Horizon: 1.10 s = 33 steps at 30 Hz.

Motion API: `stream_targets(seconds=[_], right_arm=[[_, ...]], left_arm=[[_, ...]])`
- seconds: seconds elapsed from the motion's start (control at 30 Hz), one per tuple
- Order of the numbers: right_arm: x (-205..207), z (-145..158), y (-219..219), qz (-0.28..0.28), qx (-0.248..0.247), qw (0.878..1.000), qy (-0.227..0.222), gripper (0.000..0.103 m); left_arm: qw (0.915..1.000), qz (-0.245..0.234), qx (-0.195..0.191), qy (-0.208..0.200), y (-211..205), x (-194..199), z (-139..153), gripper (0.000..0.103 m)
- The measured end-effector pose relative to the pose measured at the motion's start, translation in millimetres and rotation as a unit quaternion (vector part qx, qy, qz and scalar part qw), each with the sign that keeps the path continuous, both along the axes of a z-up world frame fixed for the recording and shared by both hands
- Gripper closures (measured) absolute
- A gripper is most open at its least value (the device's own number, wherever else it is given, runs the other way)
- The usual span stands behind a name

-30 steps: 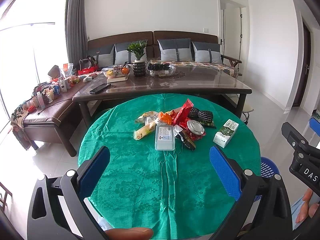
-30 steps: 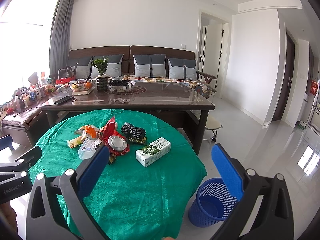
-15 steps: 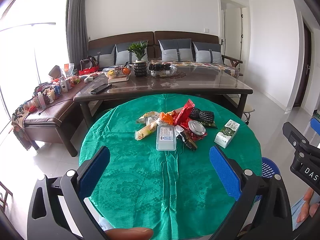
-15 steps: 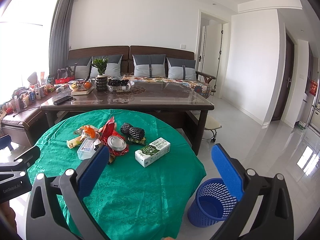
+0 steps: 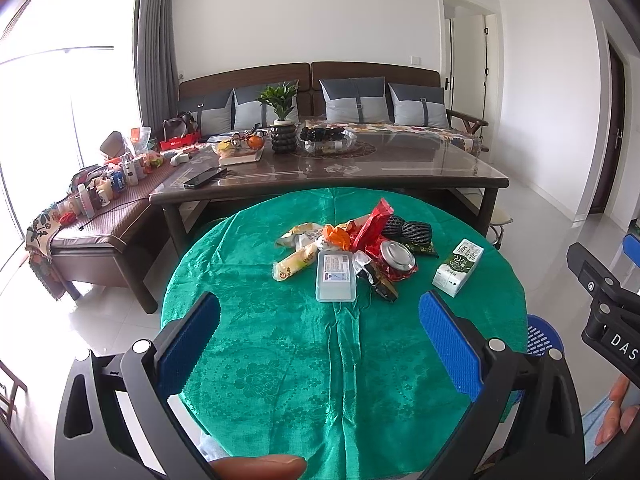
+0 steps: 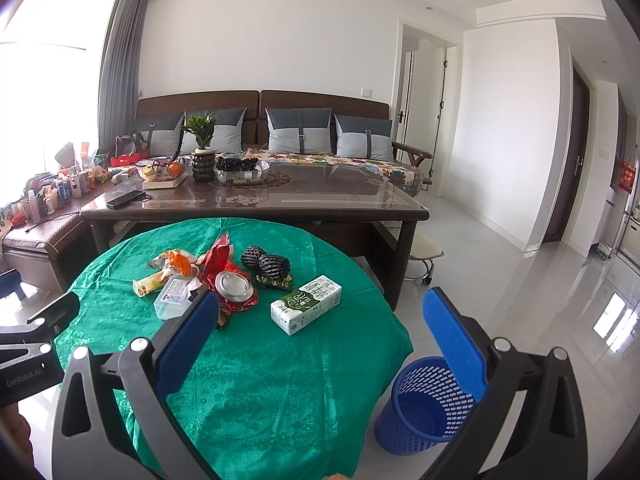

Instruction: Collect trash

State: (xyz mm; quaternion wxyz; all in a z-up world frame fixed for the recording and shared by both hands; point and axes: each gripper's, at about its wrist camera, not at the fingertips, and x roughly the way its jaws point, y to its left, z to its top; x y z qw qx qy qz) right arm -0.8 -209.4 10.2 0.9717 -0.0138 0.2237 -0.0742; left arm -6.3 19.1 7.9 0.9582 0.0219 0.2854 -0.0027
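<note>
Hovering with both claws, left claw (image 5: 320, 344) and right claw (image 6: 320, 336), spread wide and empty above desk (image 6: 248, 392). Eyeing carton (image 6: 306, 310), lying apart from wrappers (image 5: 360, 236); light, crushable, gripping across narrow sides. Bin (image 6: 420, 404) waiting on floor.

The walls (image 6: 280, 40) are white. The floor (image 6: 520, 280) is shiny and pale. A brown sofa (image 6: 260, 108) with grey pillows (image 6: 298, 130) sits behind a long dark desk (image 6: 320, 200). Bright light comes through a big window (image 5: 60, 80) with a grey curtain (image 5: 154, 40).

Bright daylight floods from the overexposed window (image 5: 60, 80), glossy floor (image 6: 560, 280) glares, fisheye bends edges.
</note>
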Motion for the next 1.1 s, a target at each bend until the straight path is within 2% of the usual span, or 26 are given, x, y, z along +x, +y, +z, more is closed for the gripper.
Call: stream_targets(seconds=[0.23, 0.7, 1.1], right_arm=[[1, 0, 1, 0.000, 0.000, 1.000, 0.001, 0.005], [5, -3, -3, 0.000, 0.000, 1.000, 0.008, 0.005], [19, -19, 0, -0.001, 0.003, 1.000, 0.019, 0.005]], left_arm=[[1.0000, 0.008, 0.005, 0.000, 7, 3, 3, 0.004], [0.9998, 0.018, 0.004, 0.008, 7, 15, -11, 0.004], [0.9995, 0.021, -0.005, 0.023, 12, 27, -25, 0.004]])
